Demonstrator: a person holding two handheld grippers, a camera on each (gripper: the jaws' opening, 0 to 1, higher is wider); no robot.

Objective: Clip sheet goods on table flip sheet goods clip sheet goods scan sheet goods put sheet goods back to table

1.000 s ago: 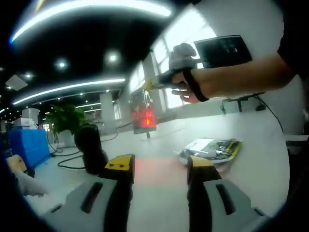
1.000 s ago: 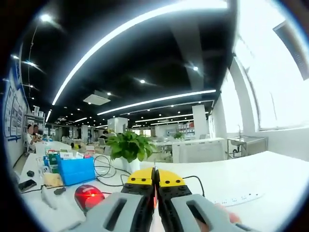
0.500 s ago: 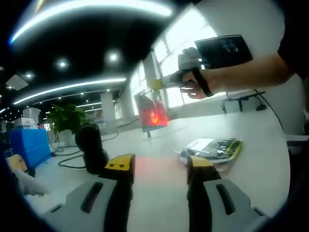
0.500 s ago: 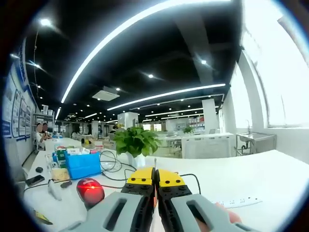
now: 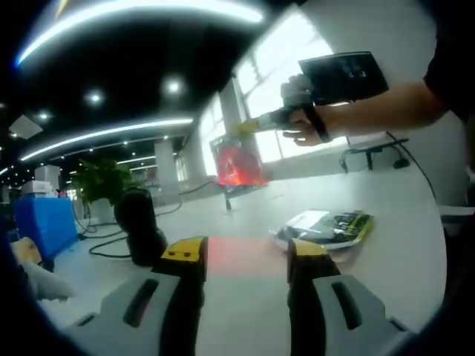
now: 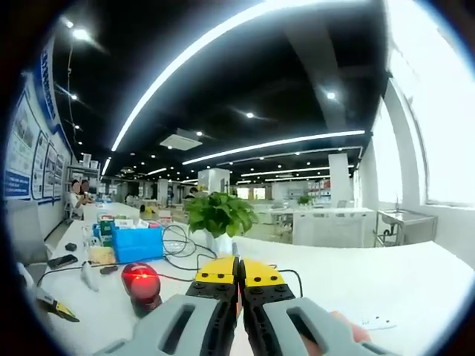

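The right hand-held gripper point(image 5: 256, 124), clamped on a sheet point(image 5: 237, 162), holds it above the scanner point(image 5: 139, 226): scanning, I'd say. The left hand-held gripper point(image 5: 243, 259) gapes, holding nothing. Next, lower the sheet to the surface point(image 5: 386, 215).

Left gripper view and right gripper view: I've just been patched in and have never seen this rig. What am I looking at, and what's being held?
There is no robot arm. A person holds a two-jaw gripper in each hand, and a fisheye camera rides on each one. In the left gripper view, the left gripper has its yellow-tipped jaws open and empty over the white table. On the table are a small pile of sheet goods and a black scanner. Higher up, the person's hand raises the right gripper, shut on a thin sheet that glows red in the scanner's light. The right gripper view looks along those shut jaws.
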